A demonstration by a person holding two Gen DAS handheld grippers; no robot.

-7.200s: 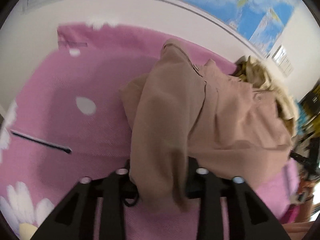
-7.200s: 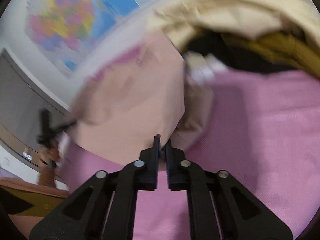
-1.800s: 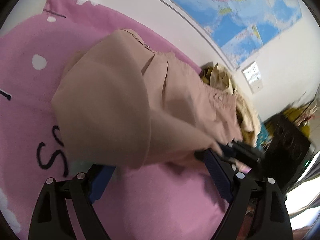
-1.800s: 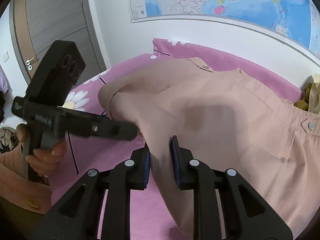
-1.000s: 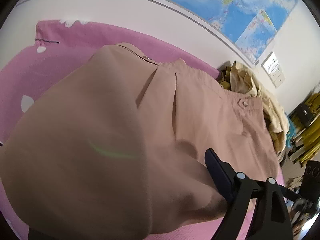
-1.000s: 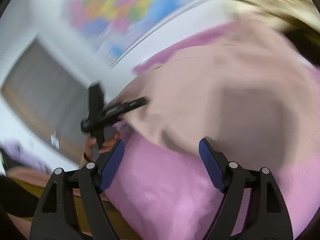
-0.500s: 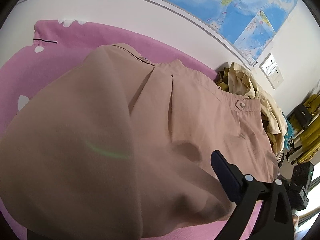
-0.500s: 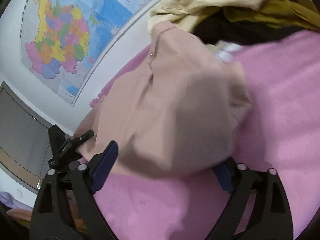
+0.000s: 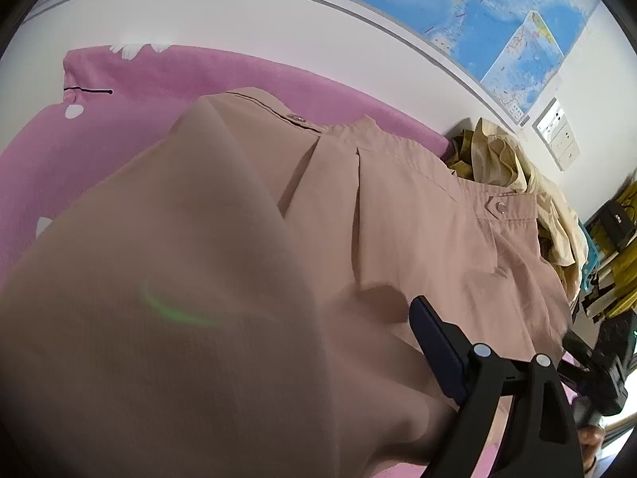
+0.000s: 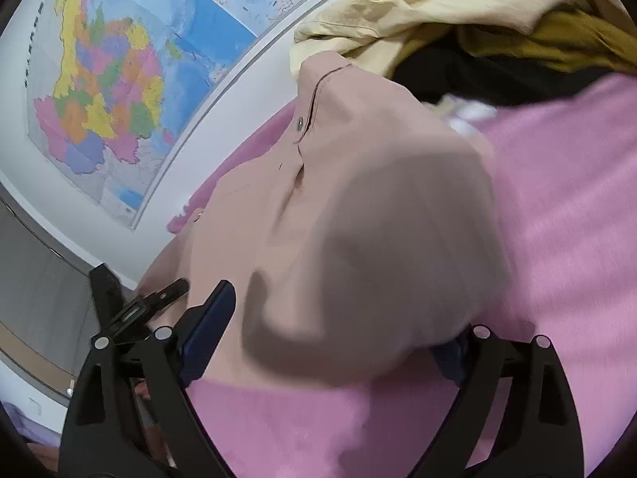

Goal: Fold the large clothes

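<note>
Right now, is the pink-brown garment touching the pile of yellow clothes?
Touching. In the left wrist view the garment's waistband corner with the snap lies against the yellow clothes pile; the right wrist view shows its top edge tucked under that pile.

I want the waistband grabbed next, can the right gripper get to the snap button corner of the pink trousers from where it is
Probably yes. The right gripper is open, with a fold of the pink trousers draped between its jaws. The snap button lies ahead, uncovered; the heaped clothes sit behind it.

Soft daylight, fisheye warp, near-lens blur
</note>
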